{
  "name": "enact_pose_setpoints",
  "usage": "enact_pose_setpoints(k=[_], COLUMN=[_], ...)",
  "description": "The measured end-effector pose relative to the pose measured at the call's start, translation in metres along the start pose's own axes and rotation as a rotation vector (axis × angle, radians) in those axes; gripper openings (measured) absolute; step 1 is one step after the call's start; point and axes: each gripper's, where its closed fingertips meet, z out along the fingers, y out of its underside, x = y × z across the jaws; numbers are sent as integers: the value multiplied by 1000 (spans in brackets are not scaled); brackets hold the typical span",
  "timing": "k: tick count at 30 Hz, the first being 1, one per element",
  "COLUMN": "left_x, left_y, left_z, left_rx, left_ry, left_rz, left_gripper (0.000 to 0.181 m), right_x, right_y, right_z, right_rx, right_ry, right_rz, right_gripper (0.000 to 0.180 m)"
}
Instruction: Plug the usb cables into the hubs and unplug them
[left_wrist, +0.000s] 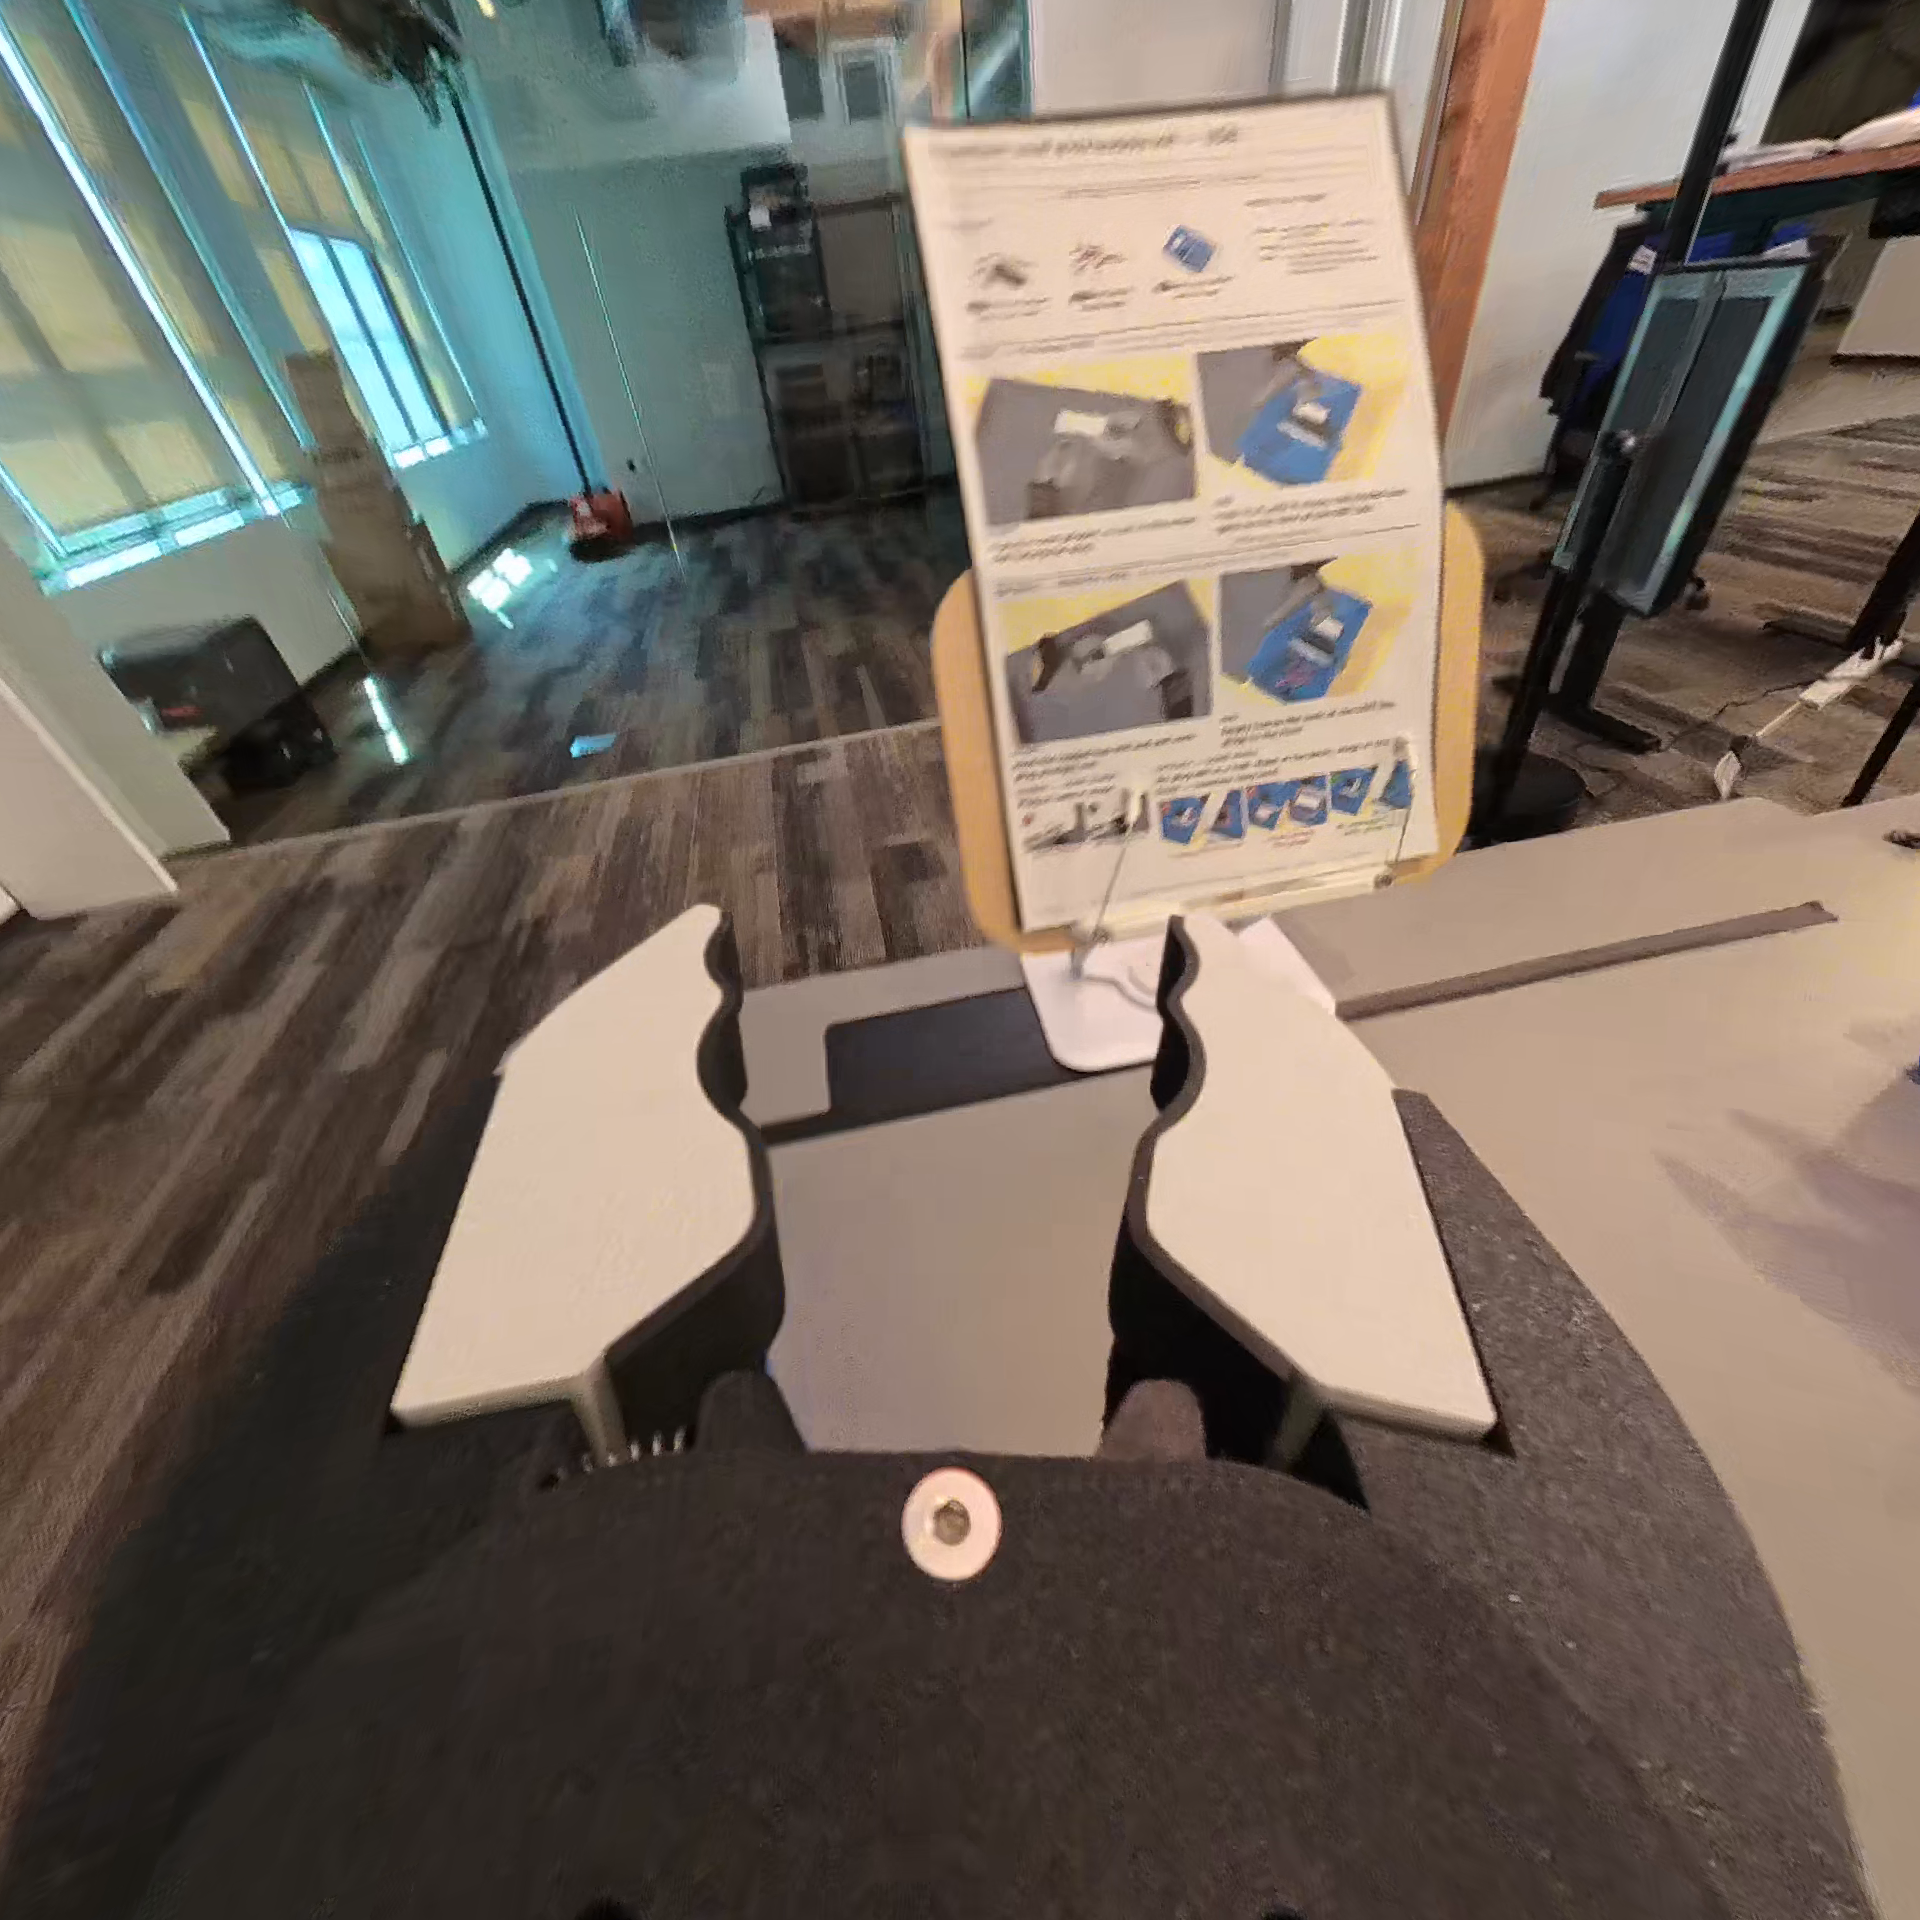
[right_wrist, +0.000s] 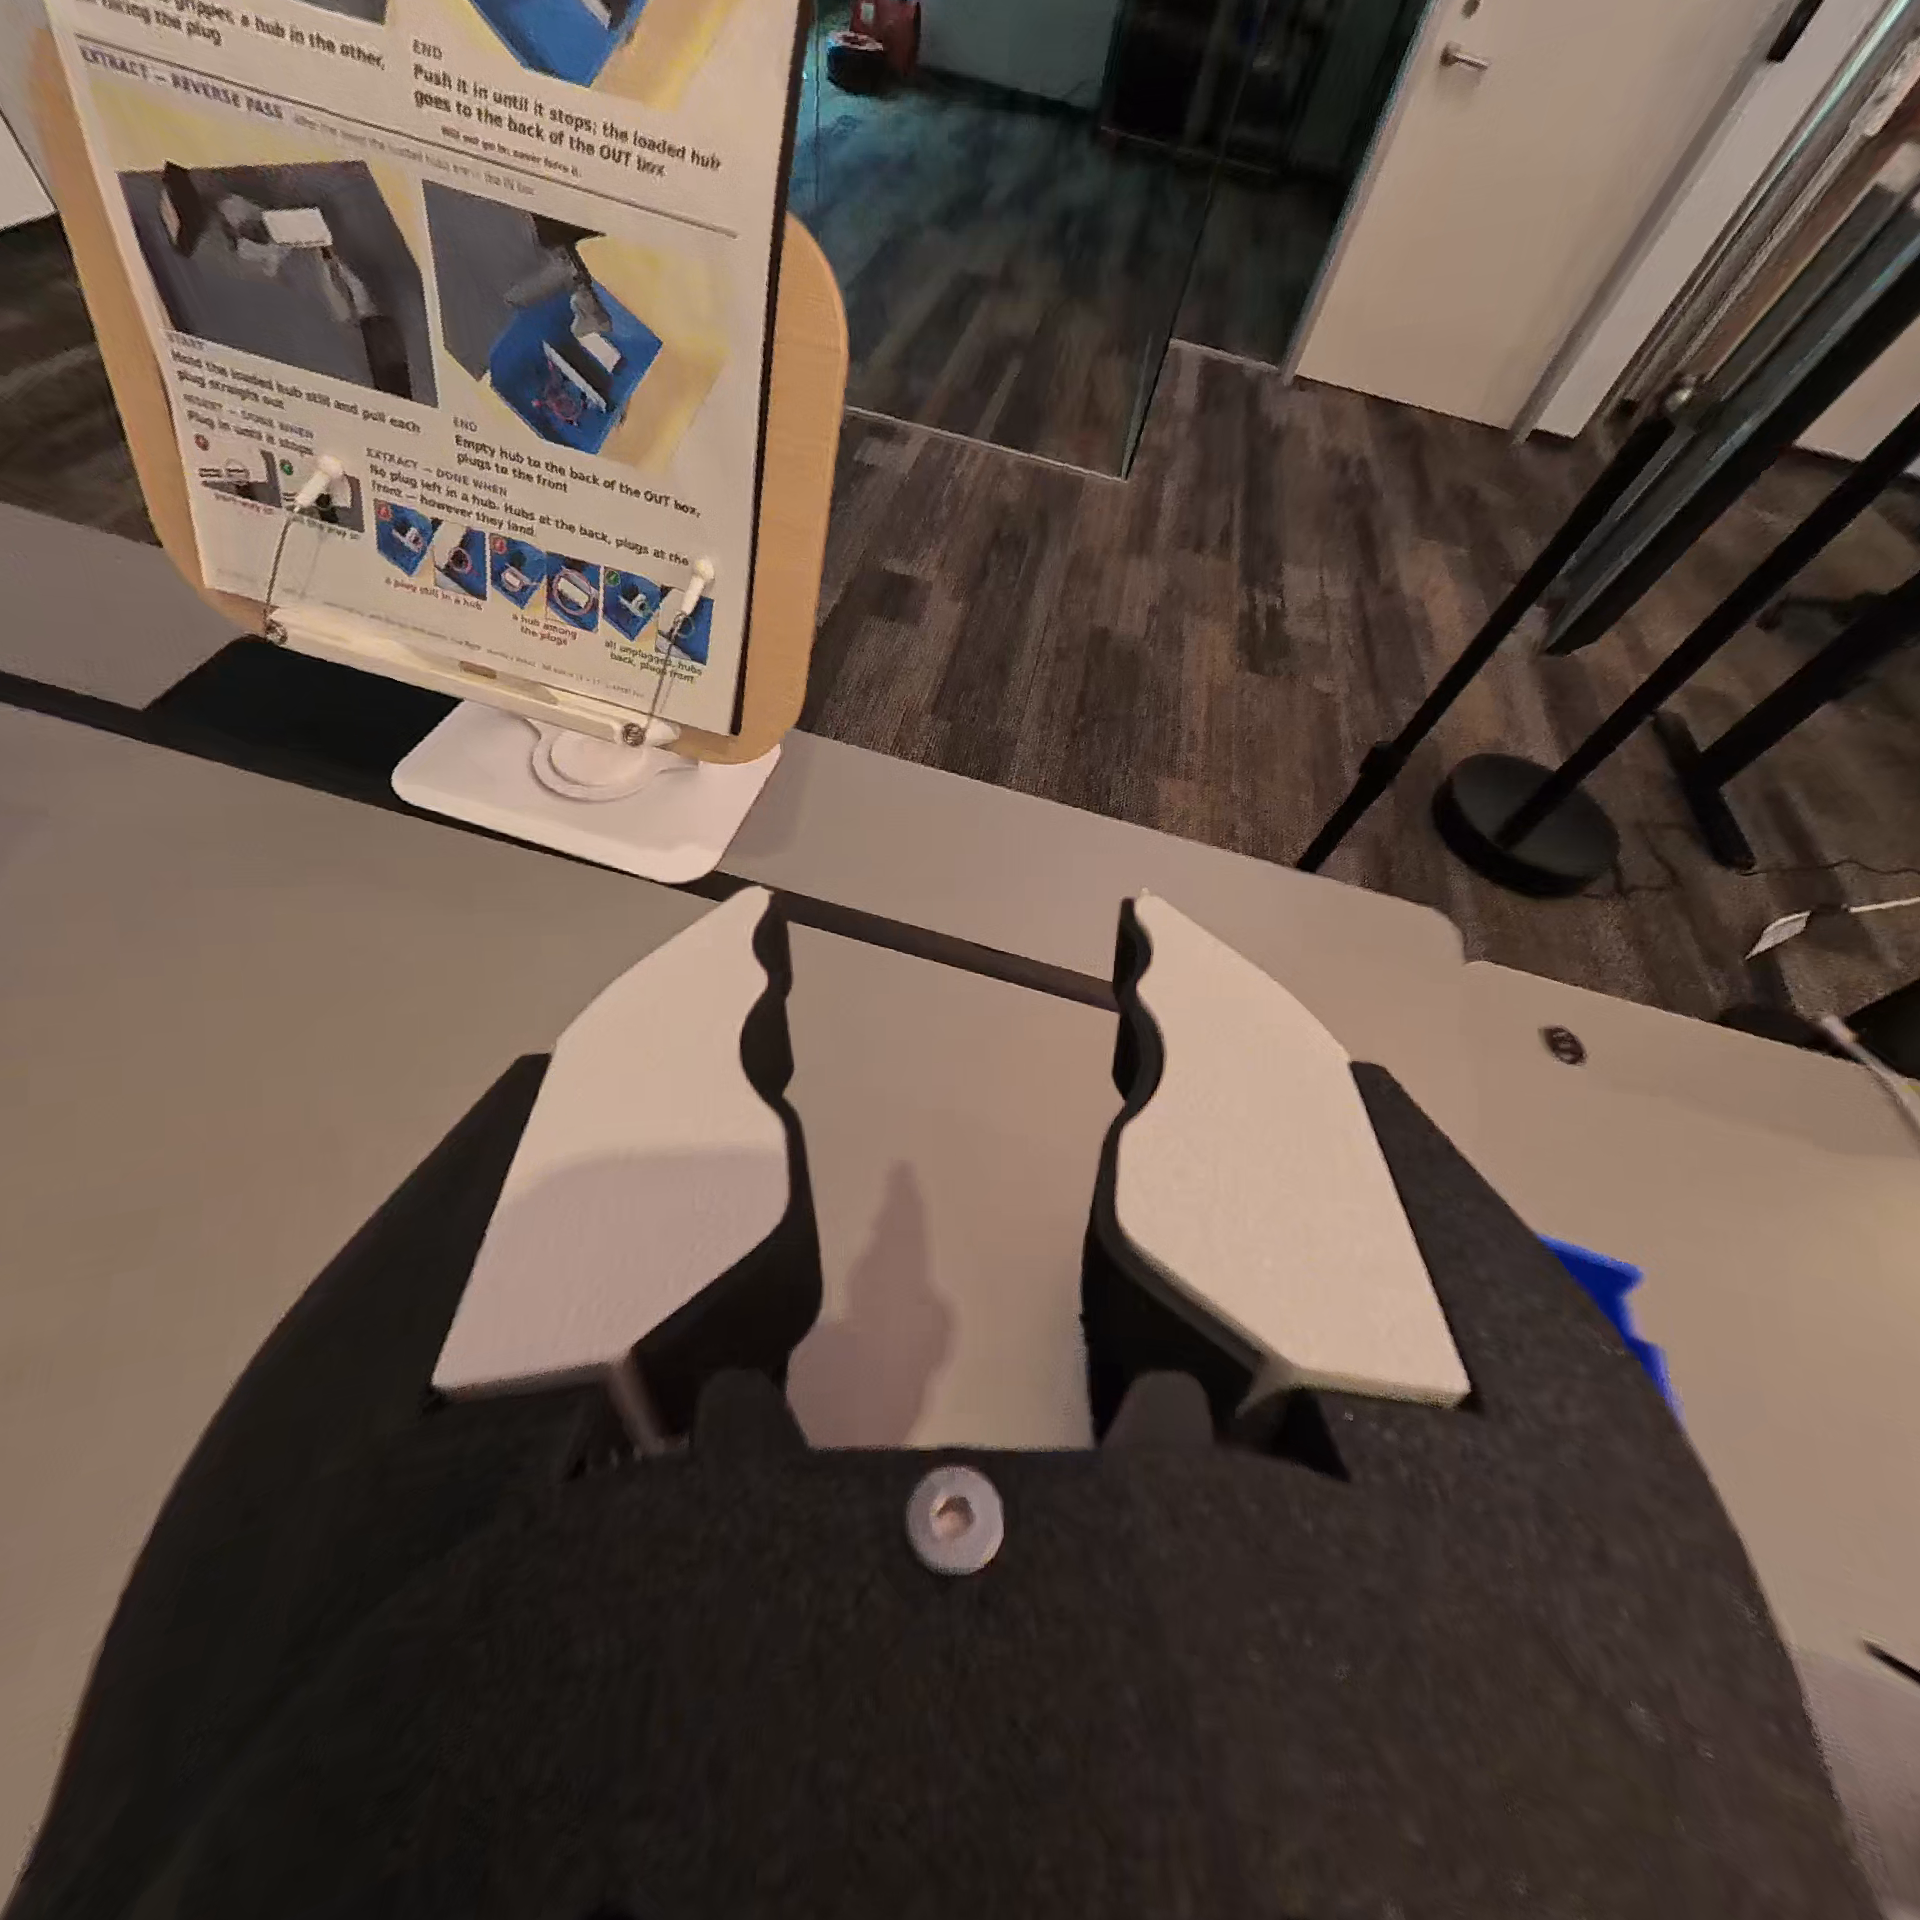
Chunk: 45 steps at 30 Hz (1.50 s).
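No USB cable or hub shows in either view. My left gripper (left_wrist: 951, 935) is open and empty, held above the grey table (left_wrist: 1558, 1143) near its far left edge. My right gripper (right_wrist: 951, 914) is open and empty, held above the same grey table (right_wrist: 260, 987). A corner of a blue box (right_wrist: 1621, 1320) peeks out at the right behind the right gripper's body; what it holds is hidden.
An instruction sheet on a wooden board with a white base (left_wrist: 1184, 499) stands at the table's far edge, and also shows in the right wrist view (right_wrist: 457, 343). A dark slot (left_wrist: 1579, 961) runs along the table. Black stands (right_wrist: 1538, 821) rise from the floor beyond. My right fingertips sit around 50 cm from my left ones.
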Motion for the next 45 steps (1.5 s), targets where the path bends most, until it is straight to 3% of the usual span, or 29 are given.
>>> enact_pose_setpoints(k=[4, 11, 18, 25, 45], left_x=[70, 126, 148, 148, 147], left_y=[37, 182, 280, 315, 341], left_z=[36, 71, 79, 87, 95], left_rx=[-39, -179, -396, -481, -642], left_ry=[2, -139, -127, -150, -147], left_rz=[-23, -32, -157, -160, -204], left_gripper=[93, 120, 133, 143, 146], right_x=[-44, -98, -114, -126, -140], right_y=[45, 175, 219, 227, 276], right_z=[35, 78, 88, 103, 139], right_rx=[-25, -163, -199, -213, -369], right_ry=[-51, 80, 118, 71, 9], right_rz=[95, 26, 123, 149, 211], right_gripper=[76, 117, 137, 146, 145])
